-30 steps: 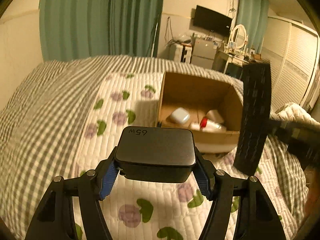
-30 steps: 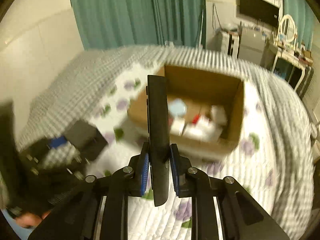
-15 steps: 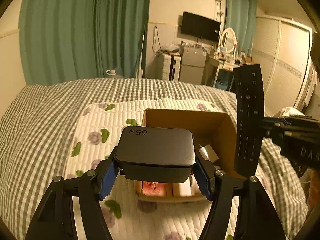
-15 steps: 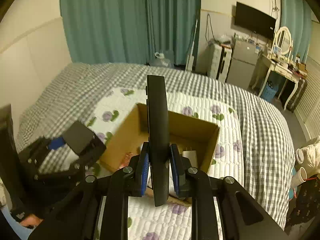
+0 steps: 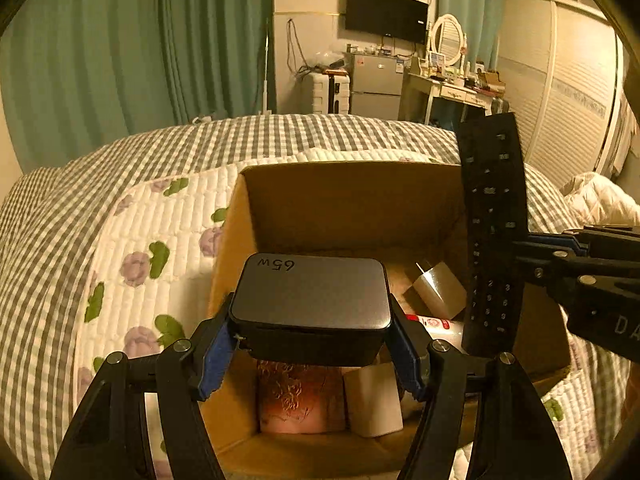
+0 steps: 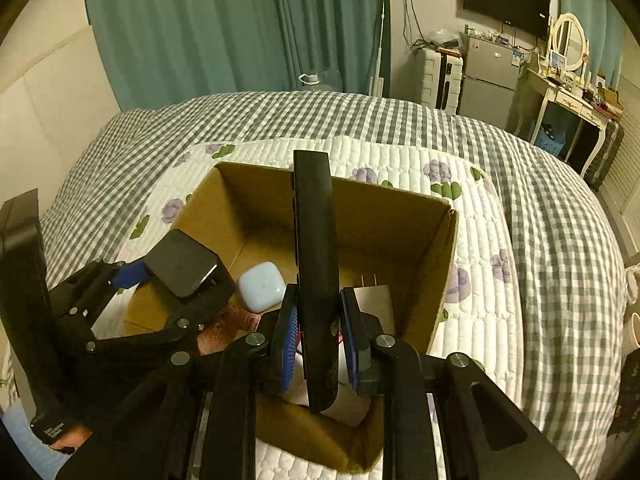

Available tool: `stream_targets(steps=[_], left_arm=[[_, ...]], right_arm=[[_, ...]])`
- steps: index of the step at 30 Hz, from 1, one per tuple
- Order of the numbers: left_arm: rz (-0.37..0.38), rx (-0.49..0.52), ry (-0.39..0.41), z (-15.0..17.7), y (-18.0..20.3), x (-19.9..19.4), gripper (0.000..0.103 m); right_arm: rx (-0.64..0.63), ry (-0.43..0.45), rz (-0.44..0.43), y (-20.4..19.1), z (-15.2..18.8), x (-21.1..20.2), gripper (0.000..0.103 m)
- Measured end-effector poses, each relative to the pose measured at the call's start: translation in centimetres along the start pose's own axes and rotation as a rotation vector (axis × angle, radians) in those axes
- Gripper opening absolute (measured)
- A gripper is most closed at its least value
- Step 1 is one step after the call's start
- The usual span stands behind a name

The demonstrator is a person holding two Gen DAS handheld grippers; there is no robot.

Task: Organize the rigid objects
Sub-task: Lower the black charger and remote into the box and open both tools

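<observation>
Two grippers over one box (image 5: 344, 200): left (image 5: 310, 332) clamps one charger (image 5: 310, 300) (marked 65W), right (image 6: 318, 334) grips one remote (image 6: 316, 260); checked bed (image 6: 540, 200), green curtains (image 5: 140, 52) far.

Black charger (image 5: 310, 300) and upright remote (image 6: 316, 272) above open cardboard box (image 6: 440, 248).

We saw a black charger (image 5: 310, 302), a black remote (image 6: 316, 272), a brown box (image 6: 400, 216), a grey-checked bedspread (image 6: 560, 200), teal curtains (image 5: 120, 60) and a white, purple-flowered quilt (image 5: 160, 240)
</observation>
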State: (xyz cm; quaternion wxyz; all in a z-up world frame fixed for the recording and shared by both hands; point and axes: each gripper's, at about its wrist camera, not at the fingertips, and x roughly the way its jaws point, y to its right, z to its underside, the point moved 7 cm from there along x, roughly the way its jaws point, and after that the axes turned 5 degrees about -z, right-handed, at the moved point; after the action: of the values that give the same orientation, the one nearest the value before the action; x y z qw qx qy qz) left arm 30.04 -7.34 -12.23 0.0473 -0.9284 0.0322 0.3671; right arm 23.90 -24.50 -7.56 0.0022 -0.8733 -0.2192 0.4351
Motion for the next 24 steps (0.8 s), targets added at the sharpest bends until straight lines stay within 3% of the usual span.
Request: stream_targets(steps=[3, 7, 12, 20, 24], left_arm=[[0.016, 0.005, -0.021, 0.2, 0.6, 0.5, 0.069], [0.003, 0.008, 0.038, -0.7, 0.8, -0.5, 0.069], [-0.027, 0.027, 0.049, -1.8, 0.7, -1.7, 0.069], [-0.026, -0.037, 0.045, -2.2, -1.2, -2.3, 0.069], [-0.027, -0.053, 0.038, -2.1, -1.9, -2.0, 0.069]], right_arm=[[0.001, 0.001, -0.007, 0.1, 0.2, 0.3, 0.019], [-0.005, 0.000, 0.000, 0.2, 0.3, 0.1, 0.019], [0.002, -0.007, 0.010, 0.1, 0.4, -0.2, 0.019], [0.031, -0.088, 0.035, 0.5, 1.0, 2.3, 0.019], [0.028, -0.088, 0.052, 0.5, 0.8, 3.7, 0.020]])
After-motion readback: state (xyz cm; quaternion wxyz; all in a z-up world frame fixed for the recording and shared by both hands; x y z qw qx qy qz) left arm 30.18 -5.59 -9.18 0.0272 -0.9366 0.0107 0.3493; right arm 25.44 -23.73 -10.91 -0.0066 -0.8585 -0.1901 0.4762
